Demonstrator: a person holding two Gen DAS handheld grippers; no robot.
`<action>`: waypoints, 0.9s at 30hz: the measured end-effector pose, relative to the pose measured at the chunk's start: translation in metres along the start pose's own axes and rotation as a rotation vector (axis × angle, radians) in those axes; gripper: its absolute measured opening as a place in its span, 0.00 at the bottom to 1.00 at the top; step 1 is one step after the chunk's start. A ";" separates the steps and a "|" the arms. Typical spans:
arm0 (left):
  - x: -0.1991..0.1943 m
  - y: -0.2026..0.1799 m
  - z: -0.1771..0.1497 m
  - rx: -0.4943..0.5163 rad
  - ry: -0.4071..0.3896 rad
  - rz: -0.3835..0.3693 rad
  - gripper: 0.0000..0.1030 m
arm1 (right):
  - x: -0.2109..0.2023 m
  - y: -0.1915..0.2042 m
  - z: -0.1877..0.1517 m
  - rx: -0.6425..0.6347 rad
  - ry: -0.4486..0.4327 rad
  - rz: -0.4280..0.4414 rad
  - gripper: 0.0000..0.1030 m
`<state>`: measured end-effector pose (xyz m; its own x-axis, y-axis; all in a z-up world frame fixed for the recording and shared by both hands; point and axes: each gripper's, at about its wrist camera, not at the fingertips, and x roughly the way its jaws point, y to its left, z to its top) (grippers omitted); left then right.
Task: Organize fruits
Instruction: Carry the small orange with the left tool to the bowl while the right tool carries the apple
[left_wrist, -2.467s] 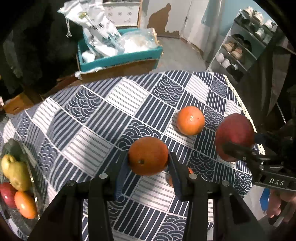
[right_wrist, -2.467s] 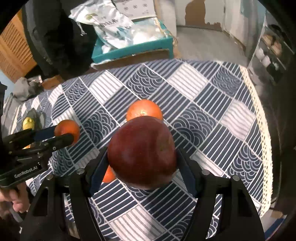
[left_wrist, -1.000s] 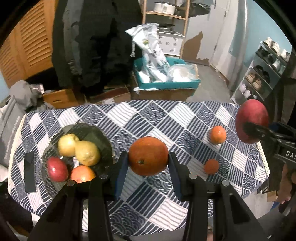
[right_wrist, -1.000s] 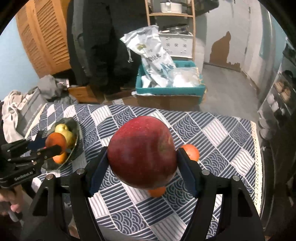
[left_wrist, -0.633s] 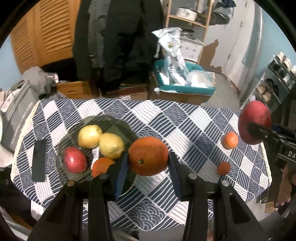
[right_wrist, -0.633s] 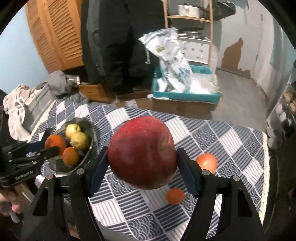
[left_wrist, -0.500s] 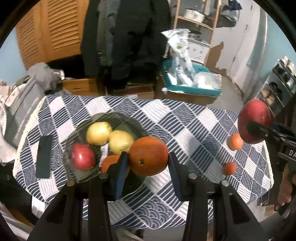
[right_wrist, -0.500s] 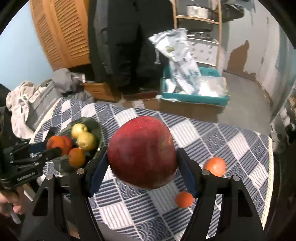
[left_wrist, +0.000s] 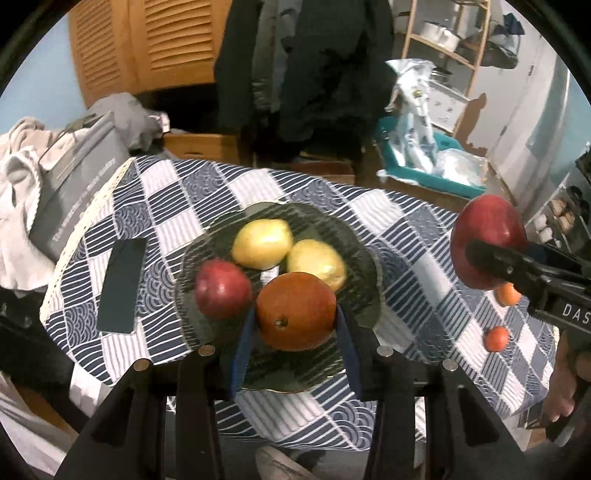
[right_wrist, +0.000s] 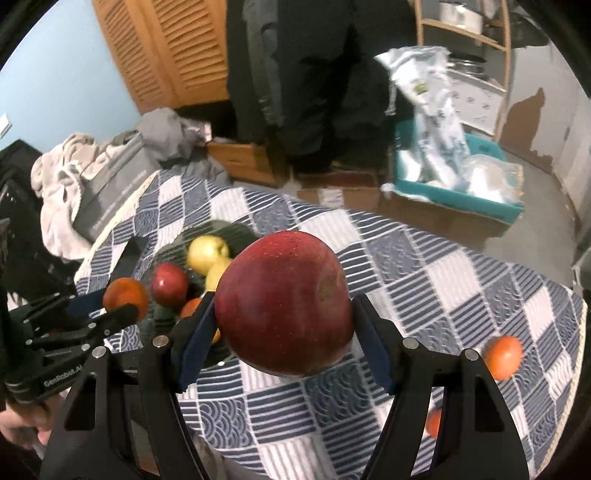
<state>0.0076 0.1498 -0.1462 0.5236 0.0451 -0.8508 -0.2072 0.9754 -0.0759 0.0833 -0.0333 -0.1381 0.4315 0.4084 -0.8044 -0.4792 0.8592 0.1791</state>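
Observation:
My left gripper (left_wrist: 295, 332) is shut on a large orange (left_wrist: 296, 311) and holds it above the near side of a dark glass plate (left_wrist: 354, 240). The plate holds two yellow pears (left_wrist: 262, 243), a red apple (left_wrist: 222, 288) and a small orange (right_wrist: 190, 306). My right gripper (right_wrist: 284, 332) is shut on a big red apple (right_wrist: 284, 308), to the right of the plate above the table; it also shows in the left wrist view (left_wrist: 487, 245). Two small oranges (left_wrist: 496, 338) (left_wrist: 508, 295) lie on the cloth at the right.
The table has a blue and white patterned cloth (left_wrist: 413, 236). A dark phone (left_wrist: 122, 286) lies left of the plate. A grey box (left_wrist: 74, 177) with clothes sits beyond the left edge. A teal bin (left_wrist: 432, 166) with bags stands on the floor behind.
Both grippers have moved left with their fruit. The left gripper's orange has come over the plate, hiding the small orange there. The red apple has come closer to the plate.

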 end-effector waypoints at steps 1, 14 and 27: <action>0.003 0.004 -0.001 -0.007 0.005 0.007 0.43 | 0.006 0.003 0.000 -0.004 0.009 0.004 0.70; 0.036 0.038 -0.010 -0.075 0.083 0.041 0.43 | 0.070 0.039 -0.007 -0.050 0.122 0.042 0.70; 0.054 0.047 -0.015 -0.100 0.129 0.051 0.43 | 0.098 0.050 -0.017 -0.080 0.185 0.044 0.70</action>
<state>0.0138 0.1948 -0.2039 0.4011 0.0599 -0.9141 -0.3159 0.9457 -0.0767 0.0889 0.0445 -0.2172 0.2646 0.3749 -0.8885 -0.5566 0.8118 0.1768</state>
